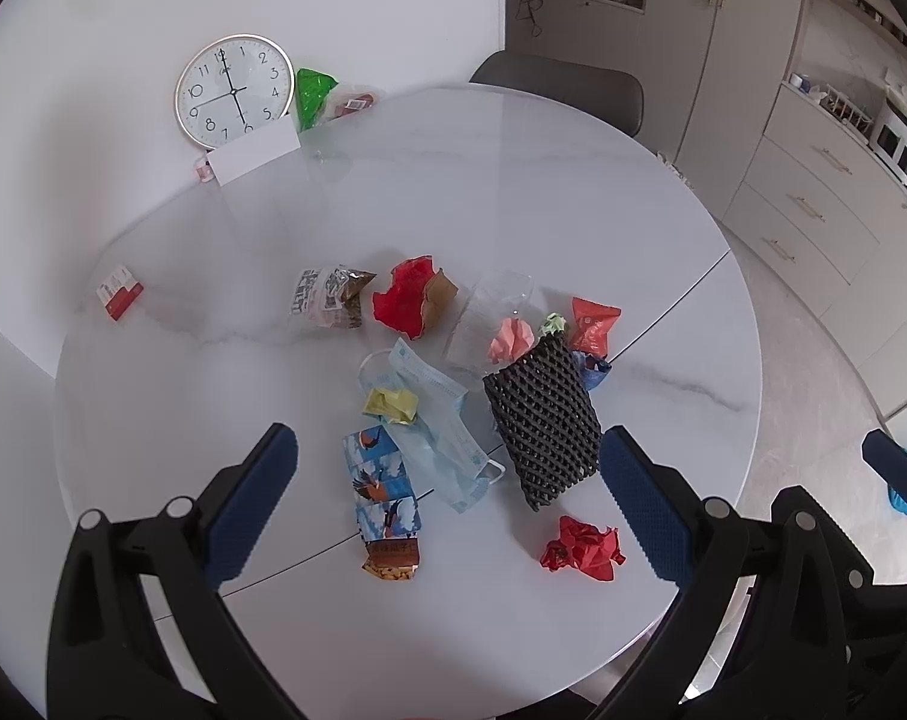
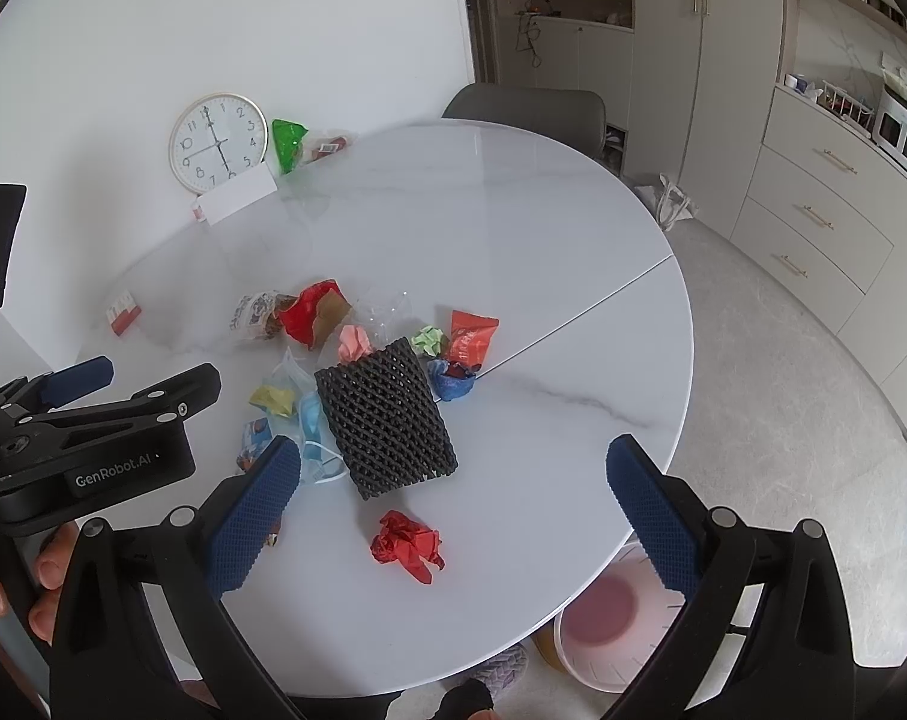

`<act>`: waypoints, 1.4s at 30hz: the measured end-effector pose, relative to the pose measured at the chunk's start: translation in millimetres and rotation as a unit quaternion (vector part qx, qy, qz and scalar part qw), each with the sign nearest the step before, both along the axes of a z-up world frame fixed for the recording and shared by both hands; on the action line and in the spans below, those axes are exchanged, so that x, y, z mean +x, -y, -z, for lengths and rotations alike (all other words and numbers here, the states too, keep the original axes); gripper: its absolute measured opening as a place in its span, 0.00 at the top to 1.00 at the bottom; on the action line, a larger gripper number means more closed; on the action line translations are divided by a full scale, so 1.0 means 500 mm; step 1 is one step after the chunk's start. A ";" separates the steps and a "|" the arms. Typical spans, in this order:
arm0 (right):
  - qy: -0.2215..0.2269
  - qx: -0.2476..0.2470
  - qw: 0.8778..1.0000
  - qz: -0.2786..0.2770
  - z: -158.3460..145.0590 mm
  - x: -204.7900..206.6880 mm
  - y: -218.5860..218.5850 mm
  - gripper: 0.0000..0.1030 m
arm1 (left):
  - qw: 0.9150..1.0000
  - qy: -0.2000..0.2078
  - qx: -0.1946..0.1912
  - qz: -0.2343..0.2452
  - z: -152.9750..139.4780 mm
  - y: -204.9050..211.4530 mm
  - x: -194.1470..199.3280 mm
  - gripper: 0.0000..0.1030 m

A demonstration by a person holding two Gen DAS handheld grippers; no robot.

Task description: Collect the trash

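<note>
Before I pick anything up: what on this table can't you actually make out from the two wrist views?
- Snack packet, right wrist view: mostly hidden behind the right gripper finger.
- Blue face mask, right wrist view: partly covered by the black foam net.
- Pink bin under the table: cut off by the table edge, contents unclear.

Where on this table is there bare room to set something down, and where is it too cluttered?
Bare marble lies between the clock and the red torn wrapper, and on the table right of the black foam net. The near edge below the red crumpled paper is free too. The middle pile is crowded.
</note>
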State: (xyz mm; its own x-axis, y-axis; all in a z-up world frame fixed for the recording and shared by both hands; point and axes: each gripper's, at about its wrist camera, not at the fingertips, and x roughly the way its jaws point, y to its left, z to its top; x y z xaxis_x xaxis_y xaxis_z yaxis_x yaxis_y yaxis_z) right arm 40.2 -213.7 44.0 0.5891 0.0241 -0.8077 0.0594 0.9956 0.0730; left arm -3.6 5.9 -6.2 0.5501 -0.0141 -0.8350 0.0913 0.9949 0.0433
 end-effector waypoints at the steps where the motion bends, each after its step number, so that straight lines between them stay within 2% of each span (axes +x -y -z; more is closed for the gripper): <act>1: 0.000 0.000 1.000 0.000 0.000 0.000 -0.001 0.02 | 1.000 0.000 0.000 0.000 0.000 -0.002 0.000 0.06; 42: -0.006 -0.001 1.000 -0.004 0.007 0.010 -0.010 0.02 | 1.000 -0.003 0.002 -0.004 0.004 -0.009 0.000 0.06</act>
